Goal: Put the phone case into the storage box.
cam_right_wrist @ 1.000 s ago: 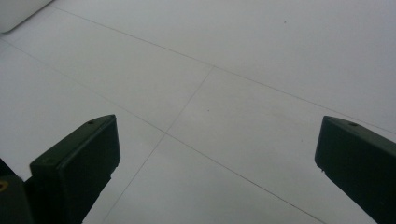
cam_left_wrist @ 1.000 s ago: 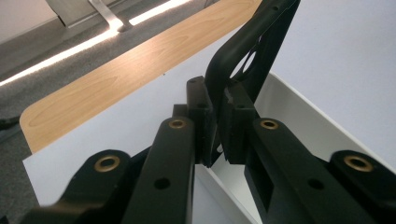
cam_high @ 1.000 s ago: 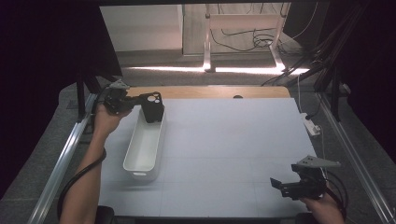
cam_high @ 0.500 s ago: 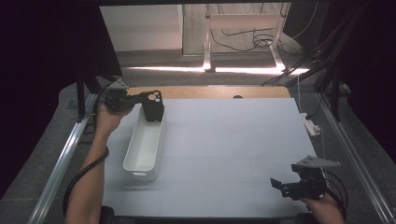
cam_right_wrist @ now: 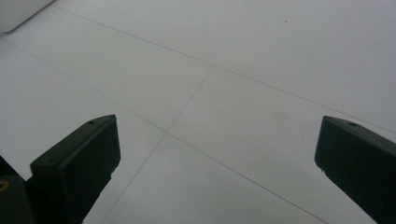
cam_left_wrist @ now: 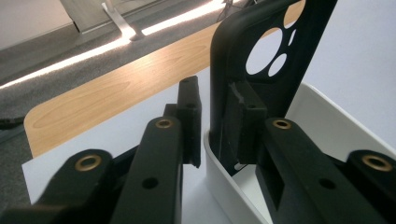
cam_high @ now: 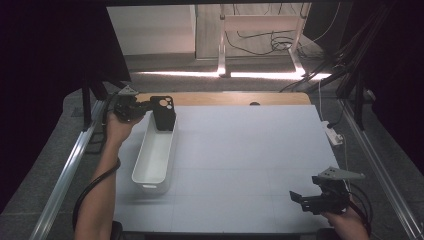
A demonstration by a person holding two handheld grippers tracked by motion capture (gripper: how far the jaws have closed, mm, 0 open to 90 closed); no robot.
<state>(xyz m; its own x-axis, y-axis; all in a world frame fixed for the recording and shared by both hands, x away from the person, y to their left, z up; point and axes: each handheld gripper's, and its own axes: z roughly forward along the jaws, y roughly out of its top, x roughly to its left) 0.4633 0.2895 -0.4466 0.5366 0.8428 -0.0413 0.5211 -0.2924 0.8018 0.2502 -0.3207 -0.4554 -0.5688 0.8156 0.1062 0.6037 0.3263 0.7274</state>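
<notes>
A black phone case (cam_high: 163, 112) with round camera holes stands upright at the far end of a long white bin (cam_high: 150, 167). My left gripper (cam_high: 152, 106) reaches it from the left. In the left gripper view the case (cam_left_wrist: 261, 56) rises between the jaws. The jaws have just been opening: one pad stands a small gap off the case's edge, the other lies against its inner side. The bin's wall (cam_left_wrist: 317, 102) curves below the jaws. My right gripper (cam_high: 300, 197) hovers low at the near right, jaws wide apart (cam_right_wrist: 215, 140) with nothing between them.
A white sheet (cam_high: 250, 150) covers the table; a wooden strip (cam_high: 225, 98) shows at its far edge. A white power strip (cam_high: 334, 135) lies off the right side. Metal rails (cam_high: 70, 165) run along both sides.
The left hand has barely shifted, and the case keeps its place at the bin's far end. The right gripper has not moved.
</notes>
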